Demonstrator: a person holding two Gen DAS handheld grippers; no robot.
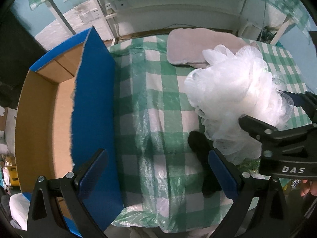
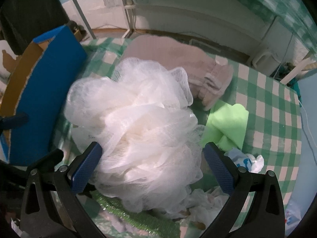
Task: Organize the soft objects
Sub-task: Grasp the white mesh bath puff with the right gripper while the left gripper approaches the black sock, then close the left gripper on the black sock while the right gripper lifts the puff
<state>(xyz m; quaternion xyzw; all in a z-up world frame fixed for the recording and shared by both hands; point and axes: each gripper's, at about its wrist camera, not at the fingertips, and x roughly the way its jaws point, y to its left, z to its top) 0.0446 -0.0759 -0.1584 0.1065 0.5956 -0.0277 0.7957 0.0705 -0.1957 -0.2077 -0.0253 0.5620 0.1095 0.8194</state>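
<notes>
A white mesh bath pouf sits between the blue pads of my right gripper, which is shut on it and holds it above the checked table. The pouf and the right gripper also show at the right of the left wrist view. My left gripper is open and empty, low over the tablecloth, beside the blue wall of an open cardboard box. The box stands left of the pouf.
A pink folded towel lies at the table's far side. A green cloth, a white and blue cloth and a green scrubber lie near the right gripper. The green checked tablecloth has a plastic cover.
</notes>
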